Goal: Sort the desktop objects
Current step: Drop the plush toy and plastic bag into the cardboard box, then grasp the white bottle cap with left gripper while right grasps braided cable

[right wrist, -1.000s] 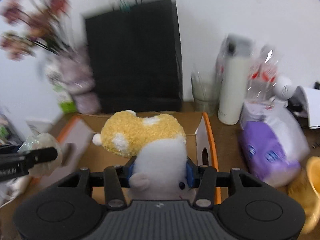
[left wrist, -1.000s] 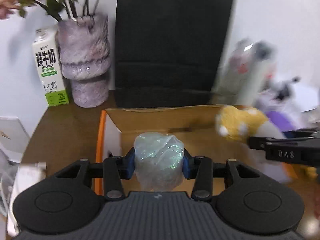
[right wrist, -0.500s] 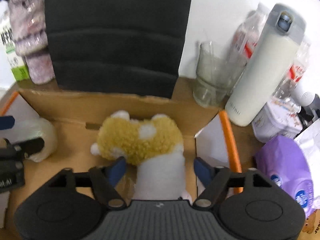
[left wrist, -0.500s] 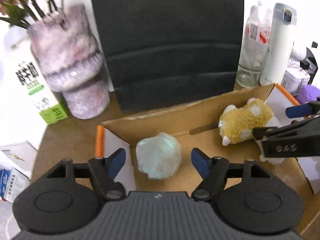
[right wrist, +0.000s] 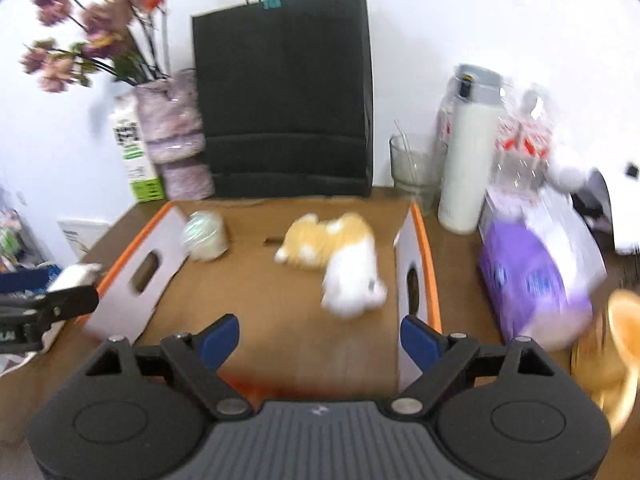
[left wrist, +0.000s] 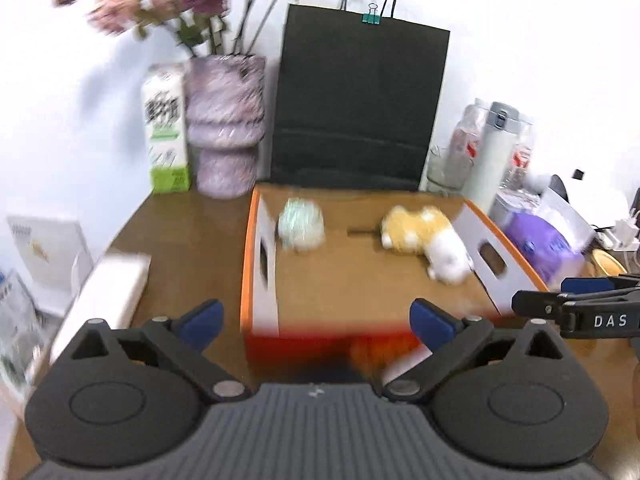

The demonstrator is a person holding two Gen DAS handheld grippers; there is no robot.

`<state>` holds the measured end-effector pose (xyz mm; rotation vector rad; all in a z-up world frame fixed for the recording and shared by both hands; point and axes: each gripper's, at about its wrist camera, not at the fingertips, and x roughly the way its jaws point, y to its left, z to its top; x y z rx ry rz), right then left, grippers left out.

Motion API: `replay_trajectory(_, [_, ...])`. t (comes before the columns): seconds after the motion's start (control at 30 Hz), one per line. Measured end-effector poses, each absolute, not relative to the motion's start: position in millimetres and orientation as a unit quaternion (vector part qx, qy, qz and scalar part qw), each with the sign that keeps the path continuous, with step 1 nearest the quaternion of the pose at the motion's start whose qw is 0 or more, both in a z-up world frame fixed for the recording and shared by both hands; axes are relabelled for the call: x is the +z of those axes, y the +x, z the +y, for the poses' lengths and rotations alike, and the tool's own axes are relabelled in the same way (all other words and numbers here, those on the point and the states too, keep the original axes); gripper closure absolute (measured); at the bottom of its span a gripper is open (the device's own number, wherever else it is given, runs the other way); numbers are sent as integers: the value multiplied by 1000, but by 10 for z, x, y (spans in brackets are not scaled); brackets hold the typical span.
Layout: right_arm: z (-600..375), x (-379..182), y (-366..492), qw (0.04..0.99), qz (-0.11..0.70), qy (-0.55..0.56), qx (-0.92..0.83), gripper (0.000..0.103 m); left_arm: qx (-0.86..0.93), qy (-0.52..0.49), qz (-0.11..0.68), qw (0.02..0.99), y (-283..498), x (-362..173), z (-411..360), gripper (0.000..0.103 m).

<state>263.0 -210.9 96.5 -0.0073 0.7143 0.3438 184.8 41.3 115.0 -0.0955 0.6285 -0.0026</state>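
An open cardboard box with orange edges [left wrist: 260, 264] [right wrist: 420, 264] sits mid-desk. Inside it lie a pale green crinkly ball [left wrist: 300, 224] [right wrist: 204, 234] at the far left and a yellow-and-white plush toy [left wrist: 424, 236] [right wrist: 340, 256] at the right. My left gripper [left wrist: 316, 322] is open and empty, held above the box's near edge. My right gripper [right wrist: 320, 338] is open and empty, also back from the box's near side. The right gripper's finger shows in the left wrist view [left wrist: 576, 312].
A black paper bag [left wrist: 356, 104], a purple vase with flowers [left wrist: 226, 124] and a milk carton [left wrist: 166, 128] stand behind the box. A glass [right wrist: 412, 168], white thermos [right wrist: 468, 152], purple tissue pack [right wrist: 532, 276] and yellow bowl [right wrist: 616, 344] are to the right. A white box [left wrist: 108, 296] lies left.
Both grippers opened and let go: the green ball and the plush toy now lie in the box. Both grippers have since pulled back and up from the box.
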Motion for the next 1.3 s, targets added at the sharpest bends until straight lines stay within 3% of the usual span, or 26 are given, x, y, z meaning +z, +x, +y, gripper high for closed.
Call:
replay_trajectory(0.3, [-2145,502,1239,937,302,-1,173,14,-2,-24,282,959,605,515,221,0])
replay_trajectory(0.57, [-2145,270,625,946,270,-1,181,14,-12,-17,284,958,440,320,165,0])
replay_trajectory(0.83, [-2070,146,579,946,269,-19,179,14,-31,2,285,958,374,206,50,2])
replay_trajectory(1.03, [-2074,235,596,947,261,-18,188,30,-106,7,300,948,353,177,-59,17])
replay_trajectory(1.1, [-2061,203,675,940,285,-17,186,47,-118,31,309,943,357,140,-152,25])
replay_trajectory(1.17, [-2046,137,762,933,307,-13,189,55,-118,48,317,940,372,107,-217,54])
replay_trajectory(1.3, [-1962,36,922,928,326,-24,177,56,-119,41,318,940,361,77,-195,66])
